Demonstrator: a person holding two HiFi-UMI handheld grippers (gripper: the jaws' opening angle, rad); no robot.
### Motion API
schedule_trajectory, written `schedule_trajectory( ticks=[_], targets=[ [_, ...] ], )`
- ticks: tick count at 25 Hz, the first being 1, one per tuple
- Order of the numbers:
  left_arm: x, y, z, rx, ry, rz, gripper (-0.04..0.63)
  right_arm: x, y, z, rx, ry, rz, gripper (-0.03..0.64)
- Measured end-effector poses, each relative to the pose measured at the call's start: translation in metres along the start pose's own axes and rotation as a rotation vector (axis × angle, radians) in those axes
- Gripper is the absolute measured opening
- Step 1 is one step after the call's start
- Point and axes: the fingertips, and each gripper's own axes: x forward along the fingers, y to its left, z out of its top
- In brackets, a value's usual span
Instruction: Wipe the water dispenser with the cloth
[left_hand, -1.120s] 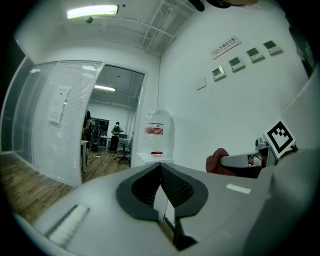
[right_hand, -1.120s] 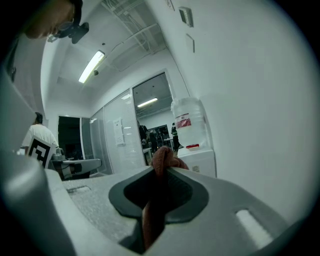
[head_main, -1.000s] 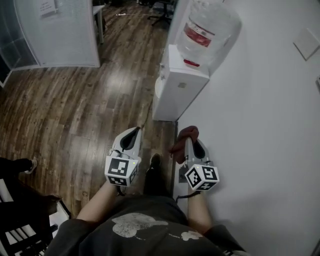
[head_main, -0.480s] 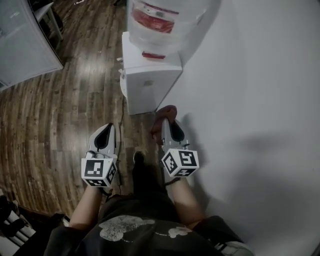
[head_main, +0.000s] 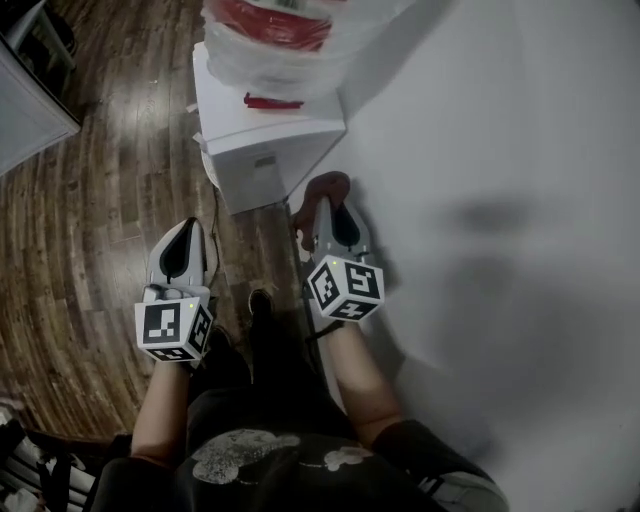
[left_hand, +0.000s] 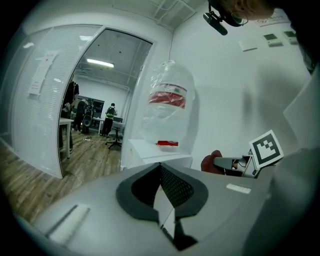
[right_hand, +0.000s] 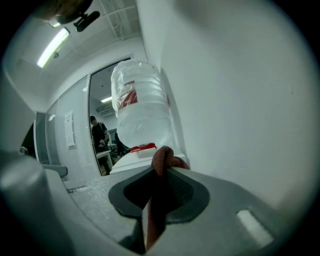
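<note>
The white water dispenser (head_main: 265, 135) stands against the wall with a clear bottle (head_main: 290, 30) bearing a red label on top. It also shows ahead in the left gripper view as the dispenser (left_hand: 150, 152) and in the right gripper view as the dispenser (right_hand: 135, 160). My right gripper (head_main: 322, 205) is shut on a dark red cloth (head_main: 325, 190), bunched at its tip just short of the dispenser's near corner; the cloth (right_hand: 162, 165) sticks up between the jaws. My left gripper (head_main: 185, 235) hangs over the floor to the left, shut with nothing in it.
A white wall (head_main: 500, 200) runs along my right. Dark wood floor (head_main: 90, 230) lies to the left. A glass partition (left_hand: 45, 110) and an open doorway with people and a chair (left_hand: 112, 132) lie beyond the dispenser.
The person has walked closer to the dispenser, which now fills the top of the head view. Both grippers moved forward with them; the cloth stays in the right gripper.
</note>
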Motion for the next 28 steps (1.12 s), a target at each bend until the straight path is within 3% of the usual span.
schedule_trajectory(
  ticks=[3,6,12,17,22,28],
  targets=[
    [-0.002,0.017,-0.02,-0.023,0.007,-0.018,0.018,0.016,-0.008,-0.005,-0.028,-0.02,-0.051,0.041],
    [0.005,0.034,-0.044,0.005,0.012,-0.037,0.018,0.038,-0.014,-0.005,-0.054,-0.076,-0.08,0.041],
    [0.044,0.041,-0.051,0.016,-0.054,-0.09,0.018,0.076,-0.02,0.011,-0.118,-0.241,-0.066,0.041],
    [0.078,0.038,-0.068,0.013,-0.105,-0.116,0.018,0.102,-0.032,-0.003,-0.134,-0.303,-0.053,0.041],
    [0.107,0.056,-0.142,0.008,-0.102,-0.101,0.018,0.126,-0.044,-0.064,-0.146,-0.309,-0.042,0.041],
    [0.135,0.088,-0.242,0.053,-0.061,-0.107,0.018,0.156,-0.073,-0.178,-0.13,-0.242,-0.061,0.041]
  ],
)
